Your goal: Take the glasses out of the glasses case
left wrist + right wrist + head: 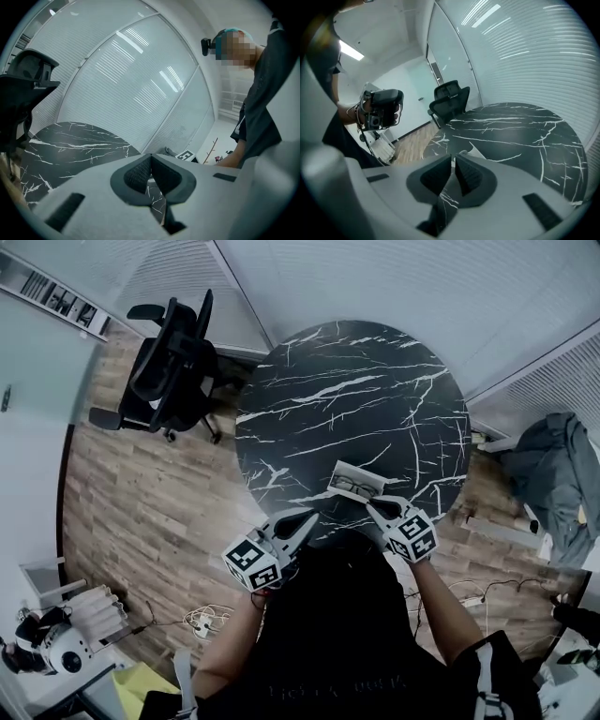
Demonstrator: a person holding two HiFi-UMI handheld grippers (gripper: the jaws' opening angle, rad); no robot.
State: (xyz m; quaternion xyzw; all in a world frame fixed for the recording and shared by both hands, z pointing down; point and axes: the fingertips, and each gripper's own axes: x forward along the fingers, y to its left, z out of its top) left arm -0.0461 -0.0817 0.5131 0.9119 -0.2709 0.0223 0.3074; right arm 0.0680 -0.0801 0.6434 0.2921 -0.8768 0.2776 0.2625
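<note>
An open pale glasses case (357, 484) lies near the front edge of the round black marble table (356, 390), with dark-framed glasses (353, 487) lying in it. My left gripper (306, 518) hangs at the table's front edge, left of the case, jaws together and empty. My right gripper (375, 506) is just at the case's near right corner, jaws closed on nothing. In the left gripper view the pads (140, 171) meet over the marble. In the right gripper view a white corner of the case (475, 151) shows beyond the jaws.
A black office chair (173, 362) stands on the wood floor left of the table. A grey cloth bundle (555, 474) lies at the right. Cables and a power strip (202, 621) are on the floor at lower left. Slatted glass walls surround the table.
</note>
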